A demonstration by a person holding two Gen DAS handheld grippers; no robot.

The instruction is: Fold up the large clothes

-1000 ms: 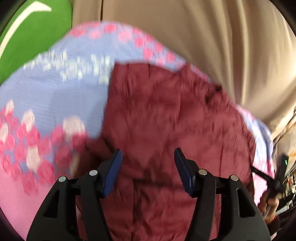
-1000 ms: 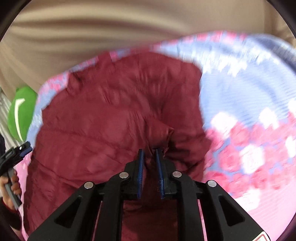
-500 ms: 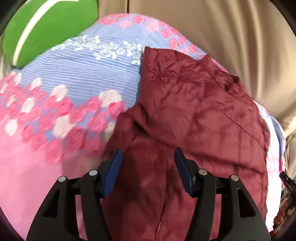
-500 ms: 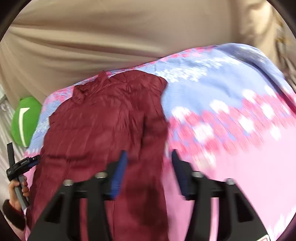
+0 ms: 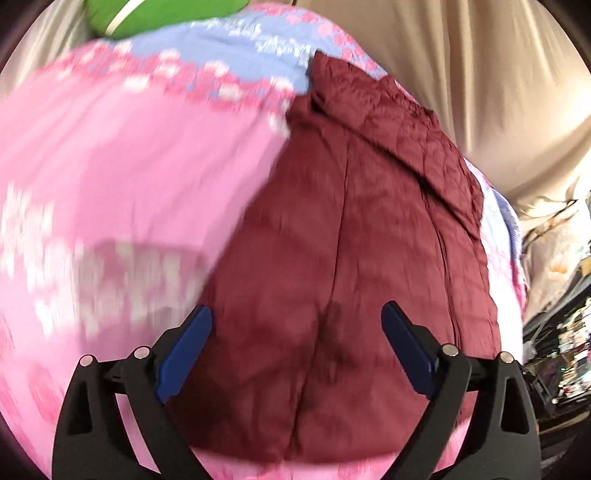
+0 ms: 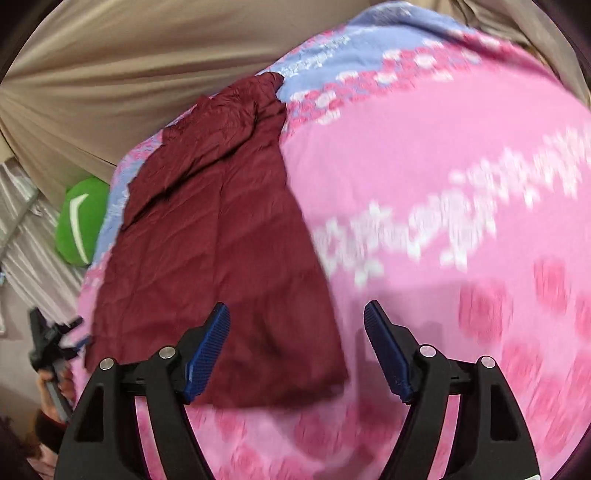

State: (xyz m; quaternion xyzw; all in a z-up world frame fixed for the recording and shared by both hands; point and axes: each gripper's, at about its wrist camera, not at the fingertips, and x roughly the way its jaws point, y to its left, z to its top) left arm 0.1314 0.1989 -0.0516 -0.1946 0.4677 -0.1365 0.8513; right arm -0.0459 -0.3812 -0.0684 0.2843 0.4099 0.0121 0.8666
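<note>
A dark red quilted jacket [image 5: 362,258] lies flat on a pink and blue flowered bedspread [image 5: 129,155], sleeves folded in, its near hem toward me. My left gripper [image 5: 295,332] is open and empty above the jacket's near hem. In the right wrist view the jacket [image 6: 214,236] lies to the left on the bedspread [image 6: 424,177]. My right gripper [image 6: 295,328] is open and empty over the jacket's near right corner. The left gripper also shows in the right wrist view [image 6: 51,343], held in a hand.
A green cushion [image 5: 159,14] lies at the bed's far left, also in the right wrist view [image 6: 81,225]. Beige curtain [image 5: 480,74] hangs behind the bed. Cluttered shelves [image 5: 565,332] stand at the right.
My right gripper has let go of the jacket and opened wide. Both grippers have drawn back toward the jacket's near hem, so more bedspread shows.
</note>
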